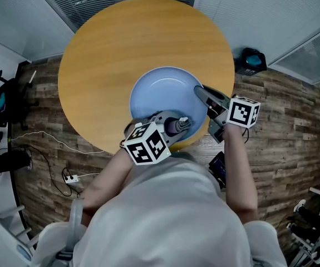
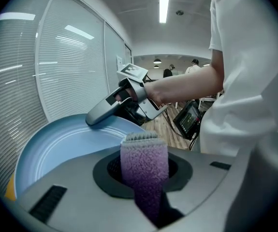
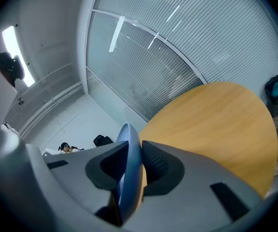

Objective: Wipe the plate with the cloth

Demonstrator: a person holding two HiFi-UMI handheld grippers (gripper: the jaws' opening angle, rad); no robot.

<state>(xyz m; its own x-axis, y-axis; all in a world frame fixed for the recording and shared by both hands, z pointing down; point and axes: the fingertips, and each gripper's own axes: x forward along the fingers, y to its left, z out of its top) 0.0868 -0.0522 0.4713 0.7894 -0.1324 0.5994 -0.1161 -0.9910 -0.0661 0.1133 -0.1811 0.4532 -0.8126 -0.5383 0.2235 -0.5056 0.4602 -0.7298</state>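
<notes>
The blue plate (image 1: 160, 93) was over the near side of the round yellow worktop (image 1: 109, 54), tipped up a bit. The right gripper (image 1: 200, 91) held it by its right edge, with its fingers (image 3: 160, 166) pinching the rim. The left gripper (image 1: 181, 124) had its fingers (image 2: 105, 170) squeezed on a fuzzy purple cloth (image 2: 144, 161). The cloth stuck up right by the plate's near edge. I could not tell if it touched the plate.

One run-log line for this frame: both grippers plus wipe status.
left gripper: shut on purple cloth | right gripper: shut on blue plate rim | cloth: over plate's near edge, contact unclear
</notes>
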